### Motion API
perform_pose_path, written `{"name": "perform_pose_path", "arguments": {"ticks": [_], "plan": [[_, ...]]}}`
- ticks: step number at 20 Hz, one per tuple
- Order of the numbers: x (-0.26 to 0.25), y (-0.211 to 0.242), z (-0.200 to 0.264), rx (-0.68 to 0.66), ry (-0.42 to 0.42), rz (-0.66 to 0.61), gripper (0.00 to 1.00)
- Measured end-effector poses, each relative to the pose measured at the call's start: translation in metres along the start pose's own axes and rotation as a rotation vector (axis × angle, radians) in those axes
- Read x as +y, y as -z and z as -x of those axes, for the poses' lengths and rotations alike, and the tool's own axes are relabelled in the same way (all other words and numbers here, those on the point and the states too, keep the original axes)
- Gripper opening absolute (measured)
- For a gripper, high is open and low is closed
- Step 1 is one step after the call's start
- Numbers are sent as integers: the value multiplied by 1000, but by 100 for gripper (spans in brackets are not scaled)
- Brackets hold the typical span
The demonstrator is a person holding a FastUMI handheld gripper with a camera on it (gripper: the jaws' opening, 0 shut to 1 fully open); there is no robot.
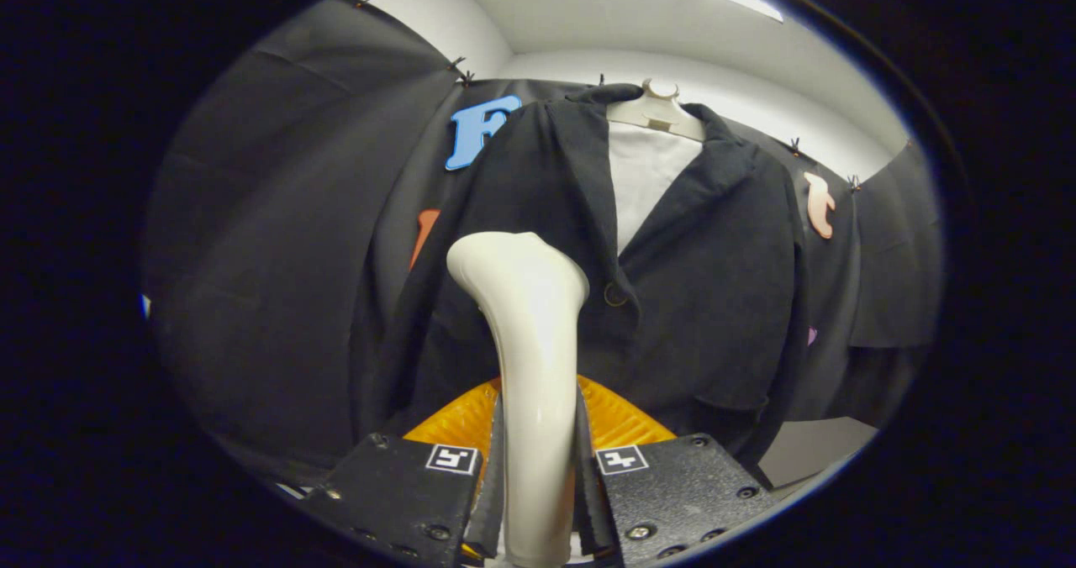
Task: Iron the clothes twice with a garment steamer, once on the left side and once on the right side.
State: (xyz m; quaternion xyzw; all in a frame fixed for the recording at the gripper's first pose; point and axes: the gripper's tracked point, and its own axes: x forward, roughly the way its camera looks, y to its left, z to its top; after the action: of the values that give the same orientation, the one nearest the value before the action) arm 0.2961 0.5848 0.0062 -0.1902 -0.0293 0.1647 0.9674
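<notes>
Tongs (pixel 538 475) pinch the steamer (pixel 530 341) handle between both fingers; its head sits against the jacket (pixel 714 299) just ahead, seemingly touching, below the hanger (pixel 660 113).

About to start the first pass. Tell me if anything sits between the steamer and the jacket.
Nothing visible does. The gripper is shut on the steamer, whose head rises just ahead of the fingers, in front of the jacket on its hanger. Whether the head touches the cloth cannot be told.
</notes>
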Motion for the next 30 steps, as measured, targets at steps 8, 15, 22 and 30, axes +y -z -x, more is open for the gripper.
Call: {"name": "perform_pose_path", "arguments": {"ticks": [8, 15, 22, 30], "plan": [[3, 58, 20, 99, -24, 34, 38], [10, 102, 29, 198, -37, 61, 38], [26, 172, 54, 319, -89, 112, 38], [29, 232, 81, 483, -208, 107, 38]]}}
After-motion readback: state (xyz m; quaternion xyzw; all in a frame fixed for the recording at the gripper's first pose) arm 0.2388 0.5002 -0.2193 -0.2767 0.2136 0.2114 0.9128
